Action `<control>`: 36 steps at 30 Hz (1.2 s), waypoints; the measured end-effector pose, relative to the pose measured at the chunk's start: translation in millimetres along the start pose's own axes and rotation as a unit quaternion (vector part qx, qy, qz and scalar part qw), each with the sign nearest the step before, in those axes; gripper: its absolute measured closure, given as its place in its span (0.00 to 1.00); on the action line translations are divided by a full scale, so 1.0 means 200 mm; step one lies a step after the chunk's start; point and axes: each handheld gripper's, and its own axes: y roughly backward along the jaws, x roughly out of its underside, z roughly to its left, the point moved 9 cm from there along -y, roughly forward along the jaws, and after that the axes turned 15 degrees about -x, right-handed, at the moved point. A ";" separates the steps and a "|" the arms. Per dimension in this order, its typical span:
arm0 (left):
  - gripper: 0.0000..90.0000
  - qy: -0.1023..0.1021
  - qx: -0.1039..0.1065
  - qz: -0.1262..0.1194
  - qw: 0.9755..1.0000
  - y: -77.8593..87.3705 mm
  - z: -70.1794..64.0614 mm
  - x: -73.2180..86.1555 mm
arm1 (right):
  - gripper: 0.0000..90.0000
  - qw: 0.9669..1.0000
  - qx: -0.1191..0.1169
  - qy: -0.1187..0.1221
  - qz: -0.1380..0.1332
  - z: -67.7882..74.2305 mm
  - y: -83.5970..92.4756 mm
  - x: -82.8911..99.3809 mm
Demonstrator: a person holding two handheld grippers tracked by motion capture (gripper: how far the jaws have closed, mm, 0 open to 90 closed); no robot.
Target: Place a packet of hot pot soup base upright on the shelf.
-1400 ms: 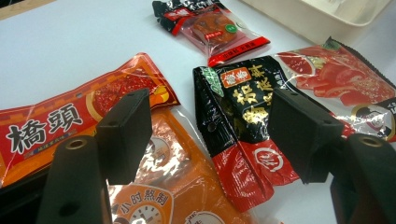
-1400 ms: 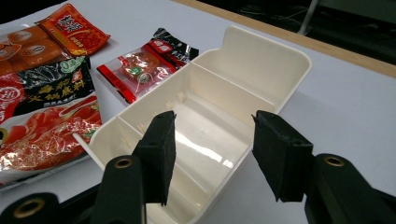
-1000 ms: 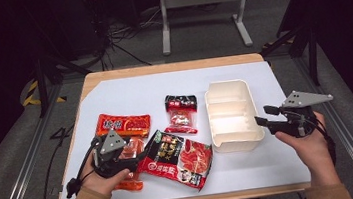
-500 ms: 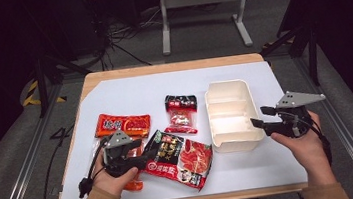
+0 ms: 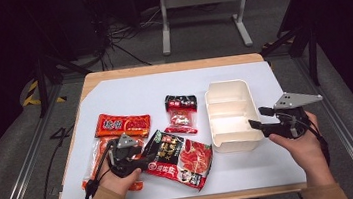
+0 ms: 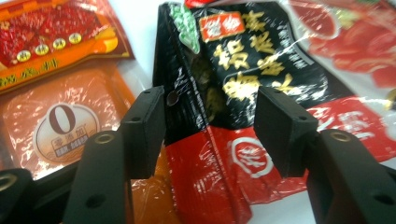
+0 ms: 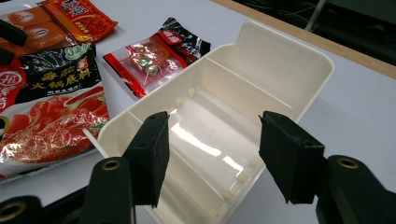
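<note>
Hotpot-base packet (image 5: 178,158), black and red, lies flat at 9 o'clock of the empty white tray (image 5: 230,116). Left gripper (image 6: 210,123) straddles its folded edge, jaws just closing, not yet pinching. Right gripper (image 7: 212,149) open over tray. Nothing packed; all packets remain.

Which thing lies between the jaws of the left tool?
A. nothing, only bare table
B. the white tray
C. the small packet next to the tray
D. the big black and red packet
D: in the left gripper view the left tool has its jaws on either side of the folded edge of the big black and red packet, which lies left of the white tray in the high view.
</note>
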 end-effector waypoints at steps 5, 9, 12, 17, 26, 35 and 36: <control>0.49 -0.010 -0.002 0.021 1.000 -0.03 0.00 0.03 | 0.47 1.000 0.000 -0.001 0.002 0.00 -0.01 0.01; 0.50 -0.006 0.008 0.034 0.999 -0.06 -0.01 0.05 | 0.47 1.000 -0.004 0.002 0.002 0.00 -0.01 0.00; 0.53 -0.006 0.010 0.037 0.999 -0.06 -0.02 0.06 | 0.46 1.000 -0.006 0.006 0.004 0.01 -0.02 0.00; 0.60 -0.005 0.023 0.039 0.999 -0.07 -0.03 0.06 | 0.46 1.000 -0.007 0.005 0.008 0.01 -0.03 0.01; 0.75 0.000 0.048 0.038 0.998 -0.08 -0.06 0.06 | 0.44 1.000 -0.009 0.004 0.009 0.01 -0.04 0.01; 0.90 0.039 0.078 0.045 0.995 -0.08 -0.04 0.06 | 0.46 0.999 -0.035 -0.027 0.014 0.01 -0.06 0.02; 0.91 0.039 0.076 0.044 0.995 -0.08 -0.04 0.06 | 0.47 0.999 -0.038 -0.033 0.013 0.01 -0.06 0.02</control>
